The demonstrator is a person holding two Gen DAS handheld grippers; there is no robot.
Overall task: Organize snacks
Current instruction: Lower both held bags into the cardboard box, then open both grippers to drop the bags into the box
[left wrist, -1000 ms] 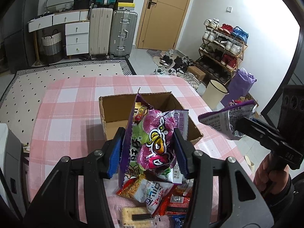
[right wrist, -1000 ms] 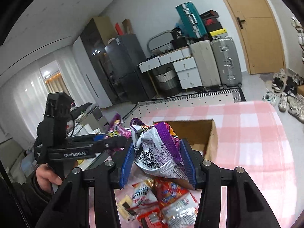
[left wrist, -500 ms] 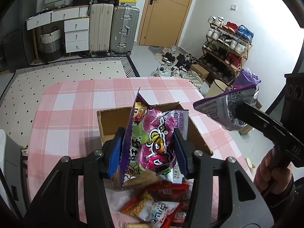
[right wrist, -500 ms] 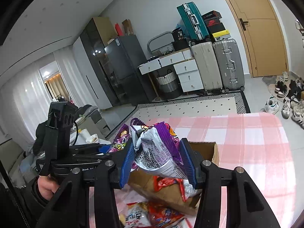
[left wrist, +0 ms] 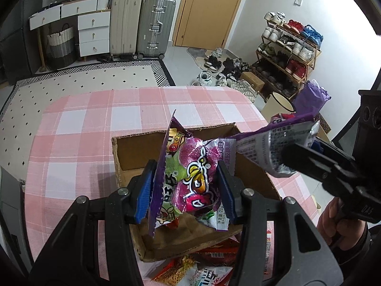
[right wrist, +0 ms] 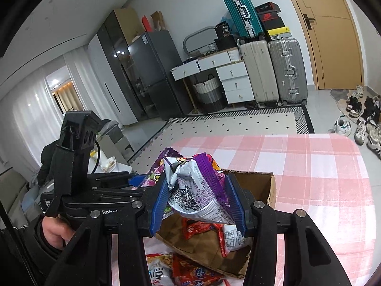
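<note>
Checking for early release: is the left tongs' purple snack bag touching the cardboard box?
Cannot tell. In the left wrist view the purple snack bag hangs clamped in the left tongs over the cardboard box, but its lower edge overlaps the box floor.

Pink-white checked tablecloth (left wrist: pixel 78 128), purple snack bags (left wrist: pixel 190 178), perhaps brown box (left wrist: pixel 142 147).

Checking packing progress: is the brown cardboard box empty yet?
Not empty. The brown cardboard box holds a red snack packet on its floor, seen in the right wrist view.
</note>
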